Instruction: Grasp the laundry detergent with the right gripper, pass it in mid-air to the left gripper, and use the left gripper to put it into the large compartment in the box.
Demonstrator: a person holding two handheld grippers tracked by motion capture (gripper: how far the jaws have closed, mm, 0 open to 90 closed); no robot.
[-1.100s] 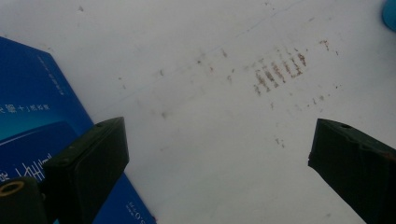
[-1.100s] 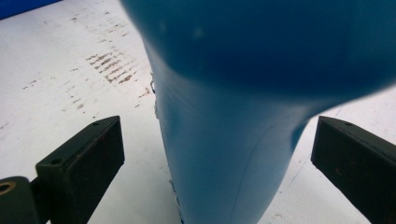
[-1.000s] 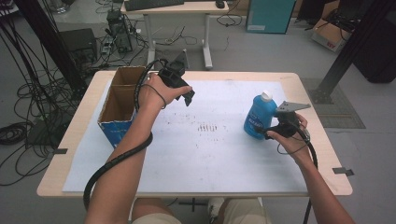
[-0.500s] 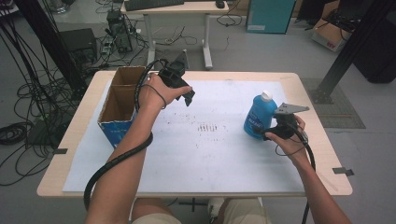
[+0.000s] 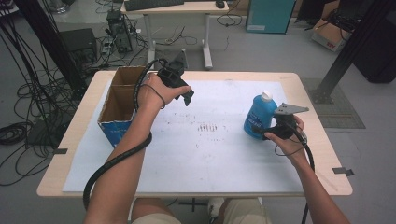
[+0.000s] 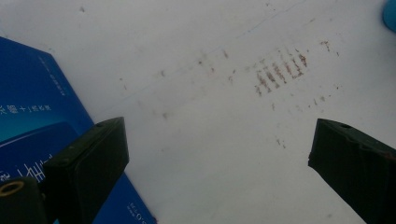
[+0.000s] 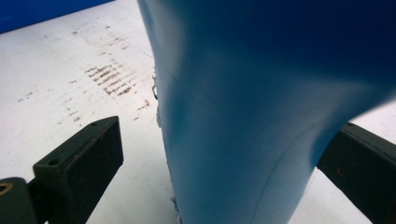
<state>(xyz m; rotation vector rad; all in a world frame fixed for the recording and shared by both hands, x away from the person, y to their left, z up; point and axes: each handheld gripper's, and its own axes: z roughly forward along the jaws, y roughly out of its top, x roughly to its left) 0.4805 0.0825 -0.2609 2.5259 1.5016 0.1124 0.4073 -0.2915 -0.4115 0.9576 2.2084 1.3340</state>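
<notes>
A blue plastic bottle with a white cap stands upright on the right part of the white table cover. My right gripper is low at its near right side, open, with the bottle's body between the two jaws. The left jaw stands clear of the bottle with a gap; the right jaw is partly hidden behind it. My left gripper is held above the table's far left-centre, open and holding nothing, its jaws spread wide over bare cover.
An open cardboard box with a blue printed side stands at the table's left edge. Brown smudges mark the middle of the cover. A cable trails from each gripper. Desks, cables and boxes stand on the floor beyond.
My right gripper has slid a little to the left, closing in around the bottle's base. The bottle and the left gripper have hardly moved.
</notes>
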